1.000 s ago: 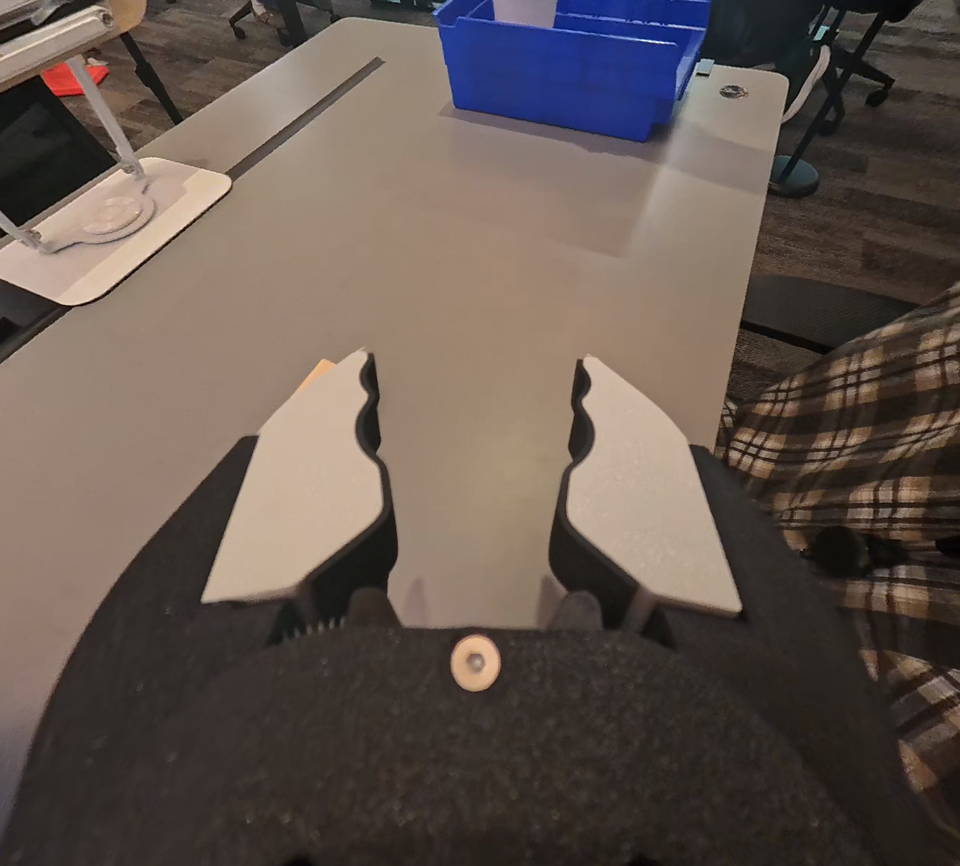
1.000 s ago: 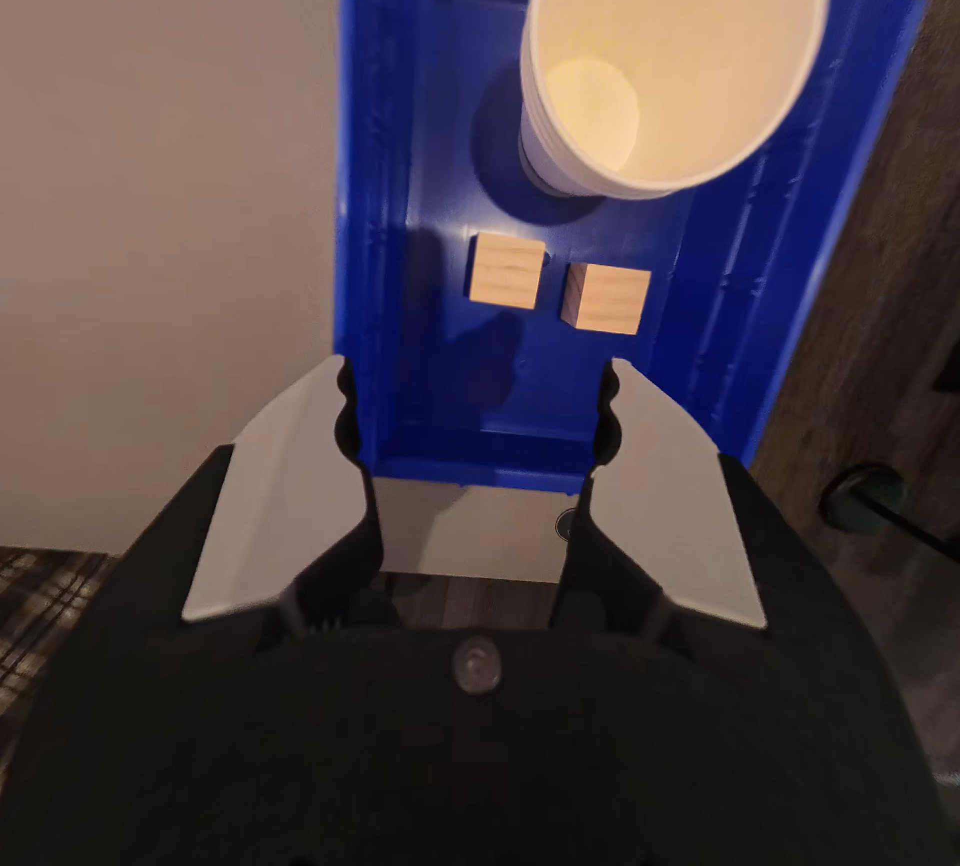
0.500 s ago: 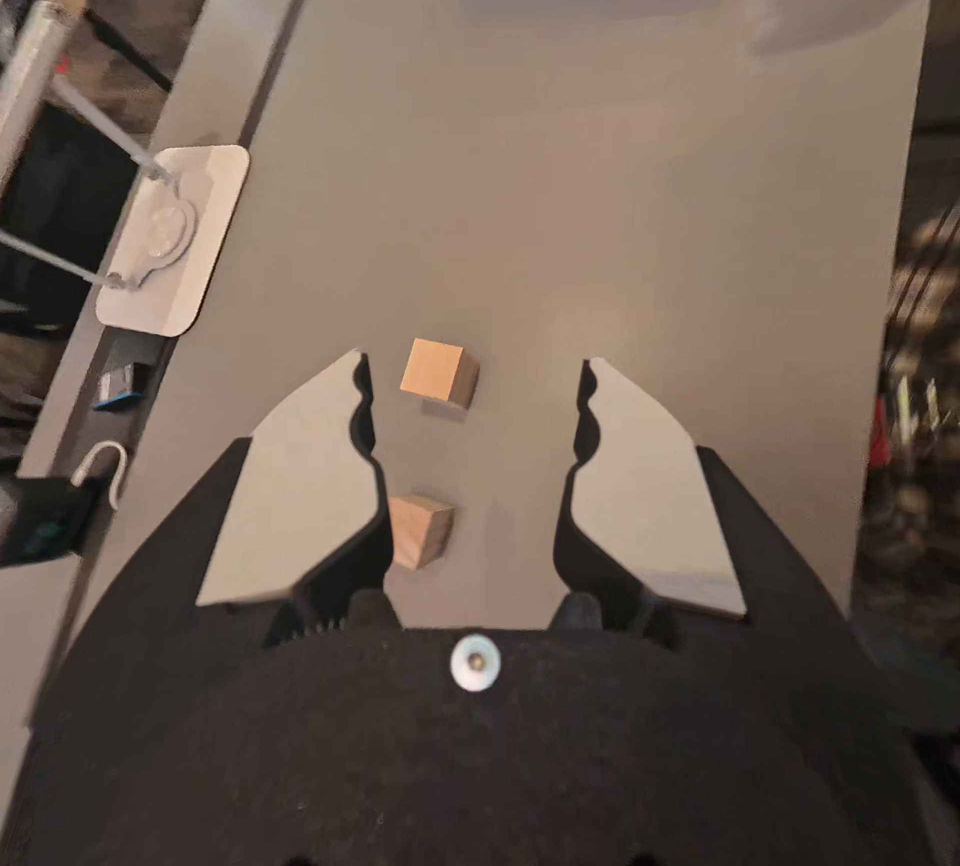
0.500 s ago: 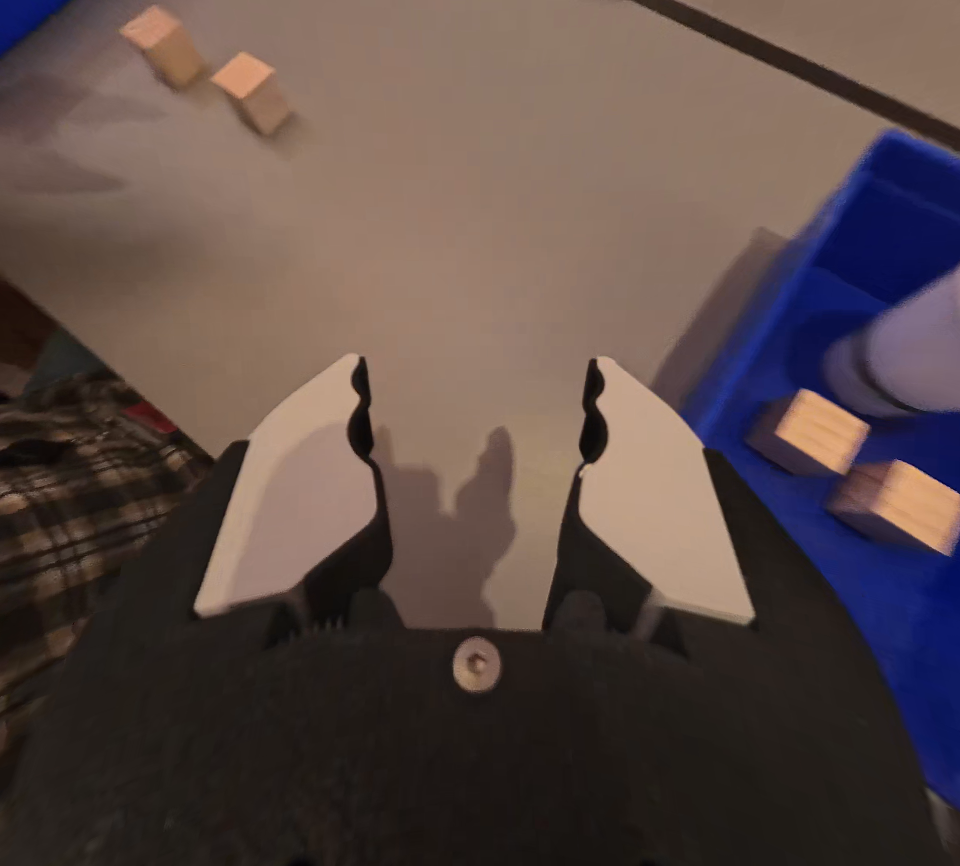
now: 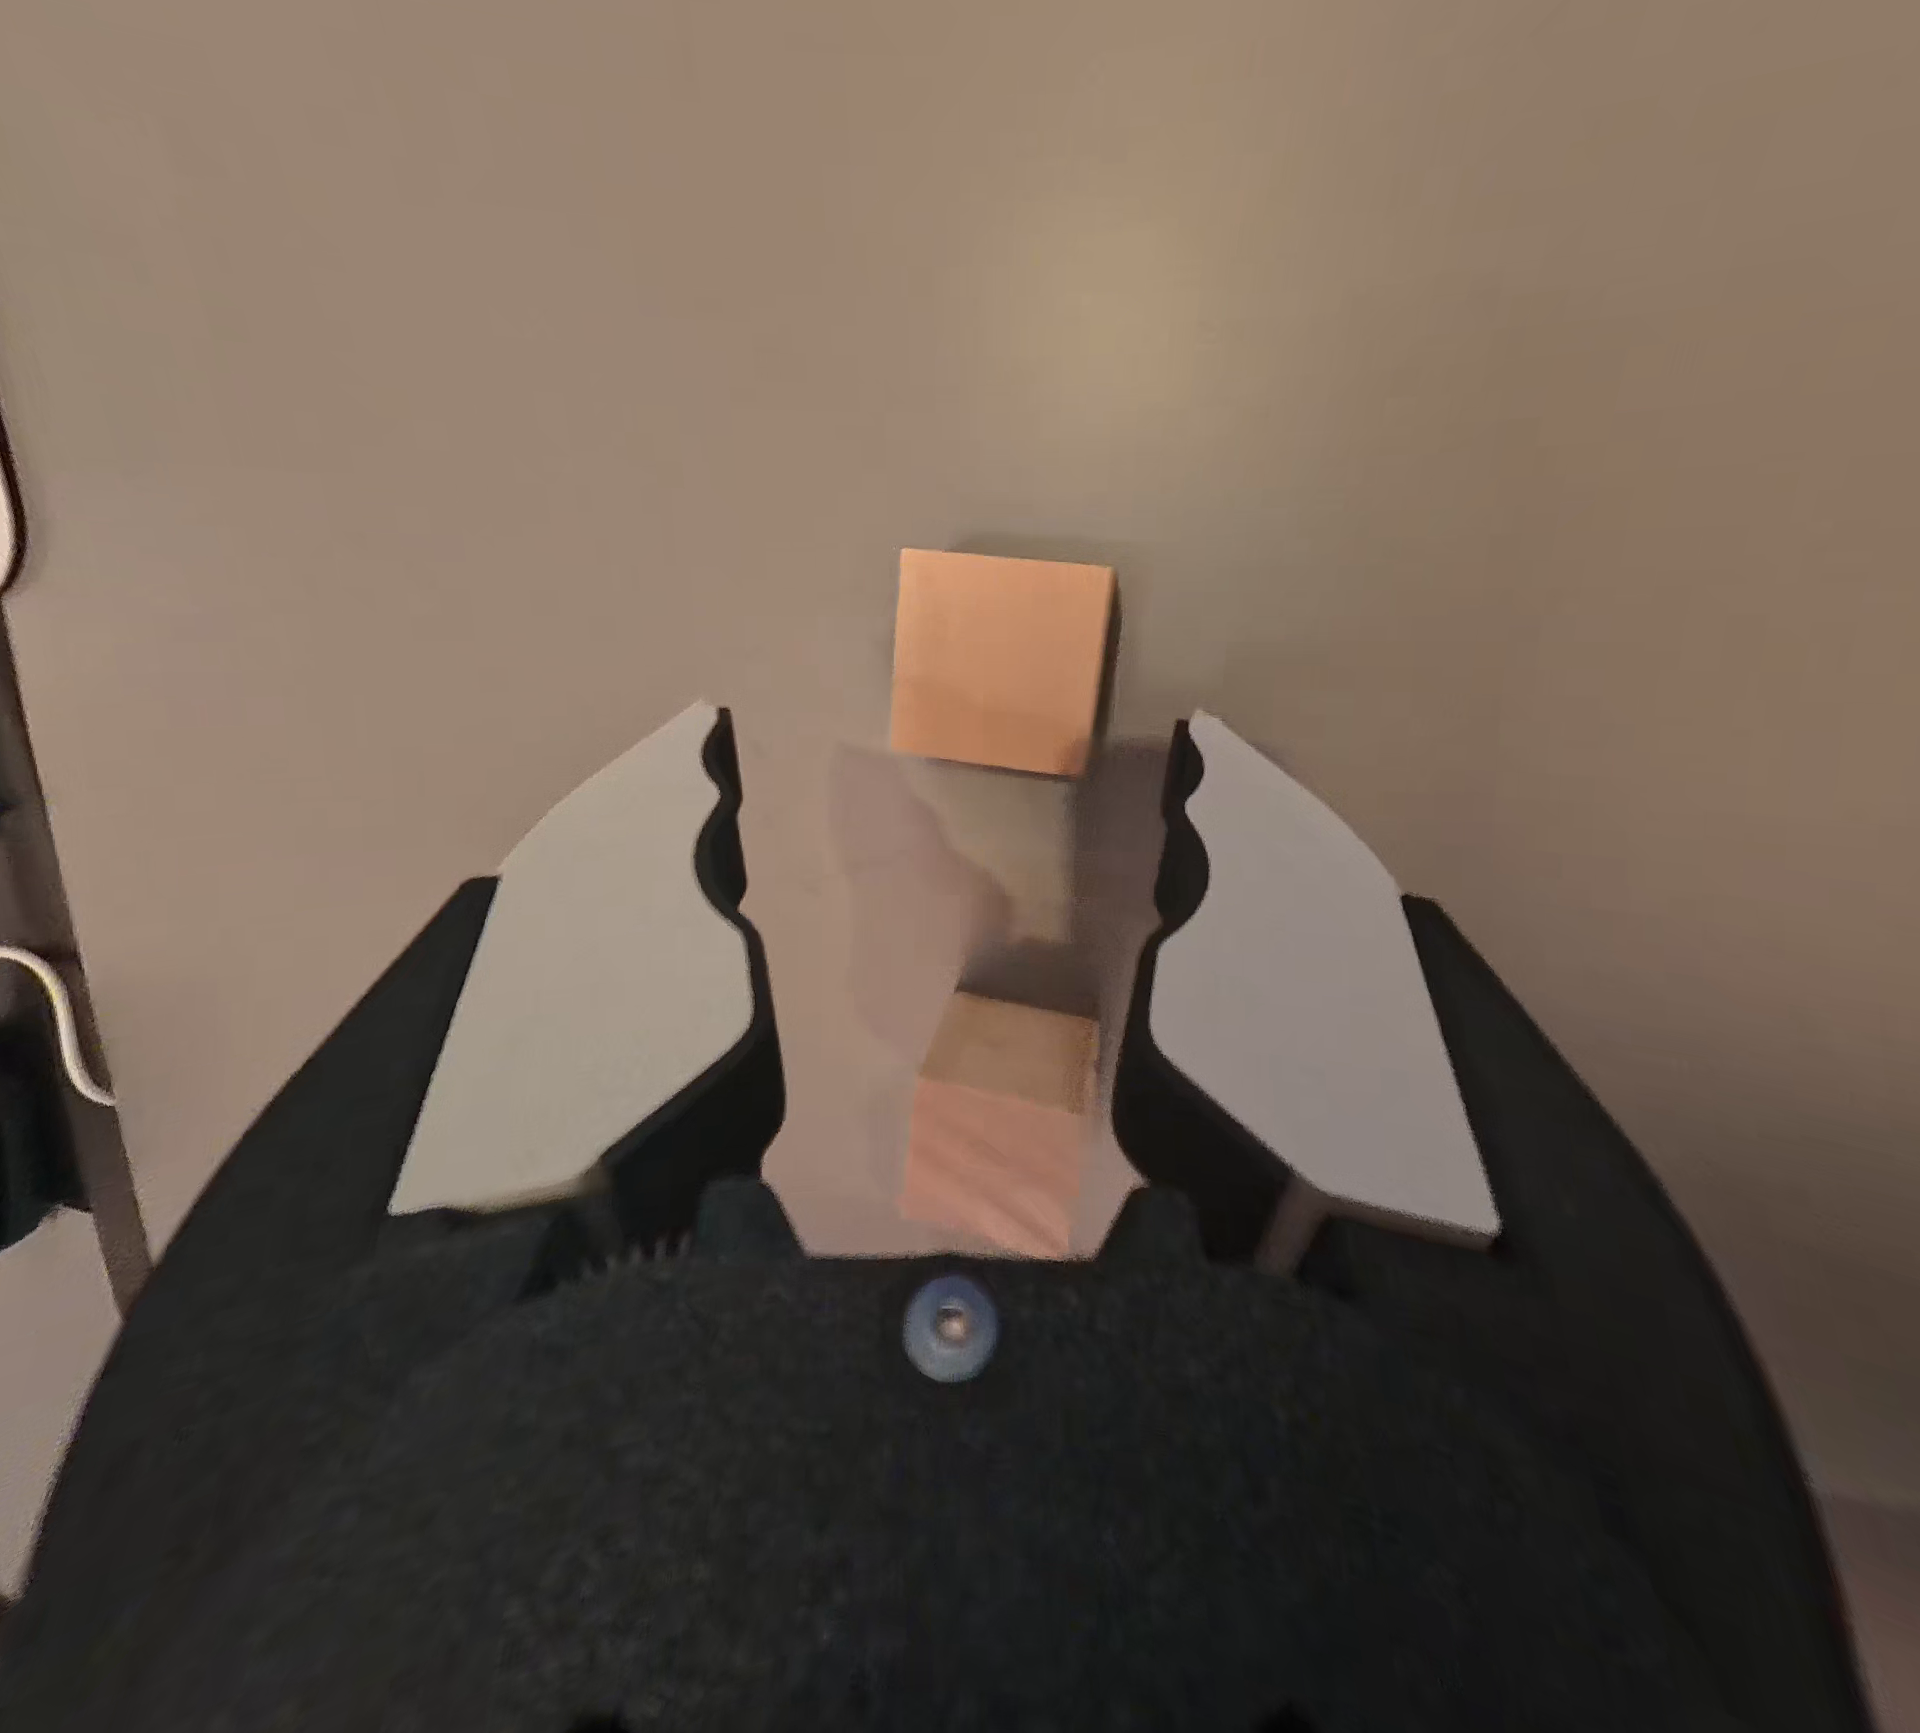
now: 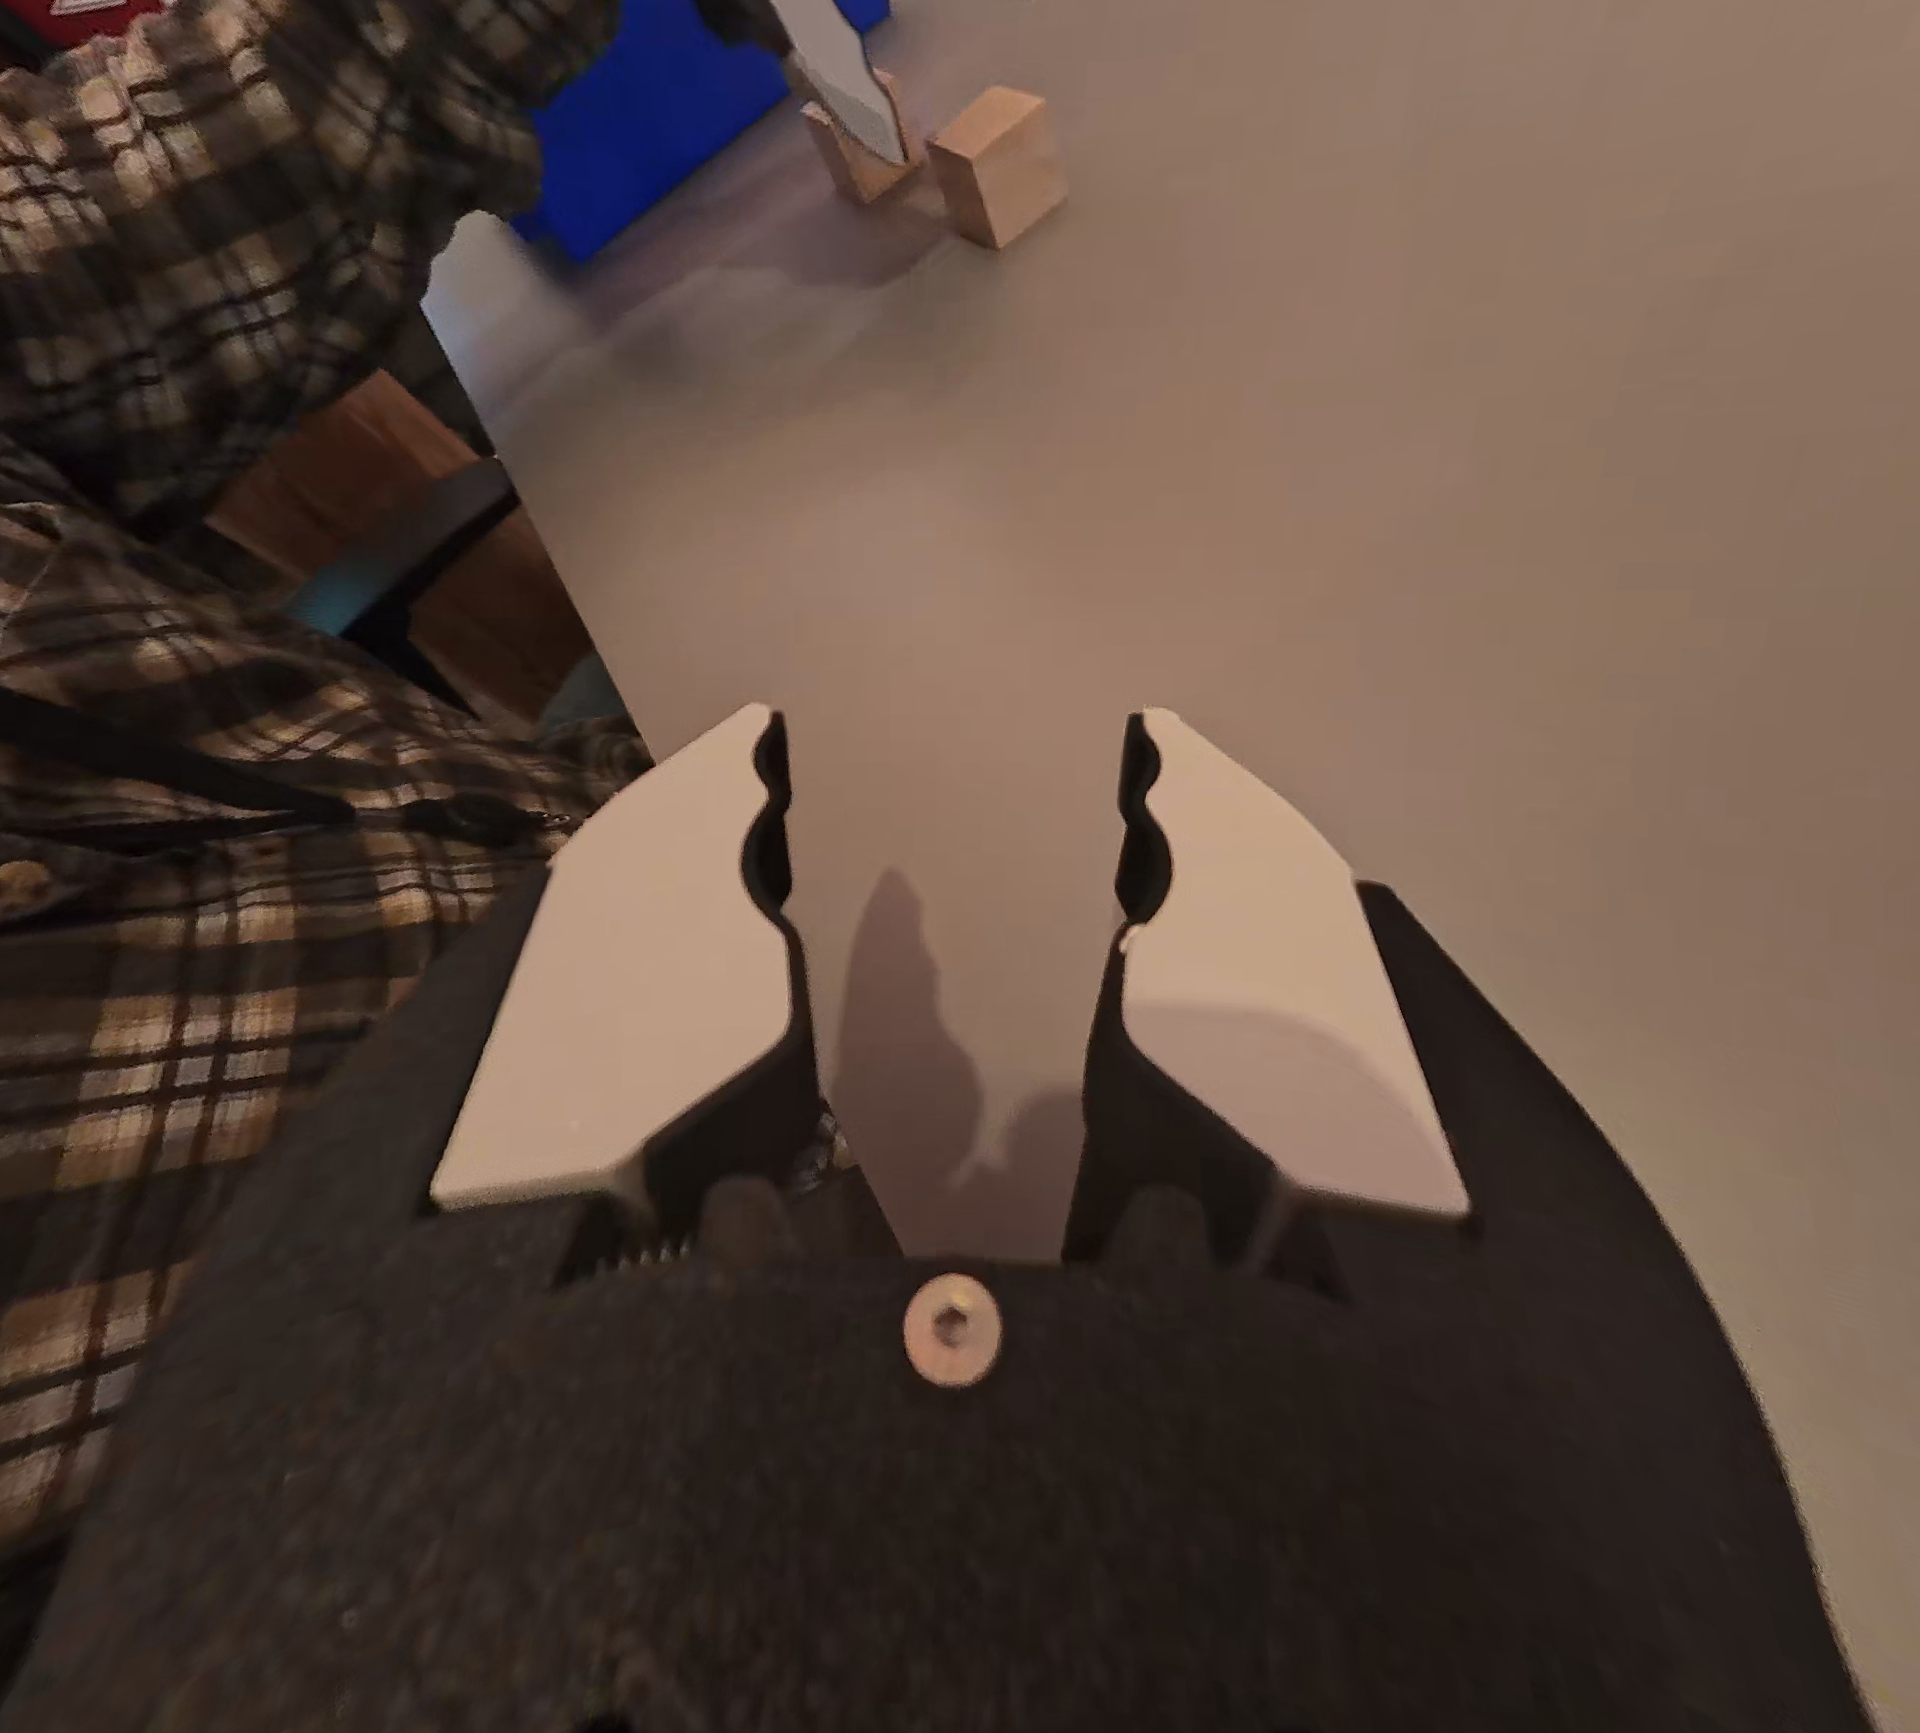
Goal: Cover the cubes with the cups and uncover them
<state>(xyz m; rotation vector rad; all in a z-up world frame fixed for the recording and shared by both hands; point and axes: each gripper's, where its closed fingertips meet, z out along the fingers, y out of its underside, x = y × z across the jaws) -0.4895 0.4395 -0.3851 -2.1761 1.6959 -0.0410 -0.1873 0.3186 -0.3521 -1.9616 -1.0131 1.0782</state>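
Observation:
Two wooden cubes lie on the grey table (image 5: 520, 229). In the left wrist view one cube (image 5: 1003, 660) sits just beyond my fingertips and the other cube (image 5: 997, 1133) lies between my fingers near their base. My left gripper (image 5: 951, 722) is open, pointing down over them, holding nothing. My right gripper (image 6: 956, 717) is open and empty above bare table. Its view shows the left gripper (image 6: 956, 62) far off, one finger in front of the near cube (image 6: 857, 171), the other cube (image 6: 997, 166) beside it. No cup is in view.
A blue bin (image 6: 665, 94) stands behind the cubes in the right wrist view. A plaid sleeve (image 6: 312, 125) holds the left gripper, and the table edge (image 6: 540, 478) runs along the left. A white cable (image 5: 62, 1029) shows beyond the table's left edge.
My left gripper has tipped down and come closer over the two cubes. My right gripper has swung away from the bin with the cups and now looks across the table at the cubes.

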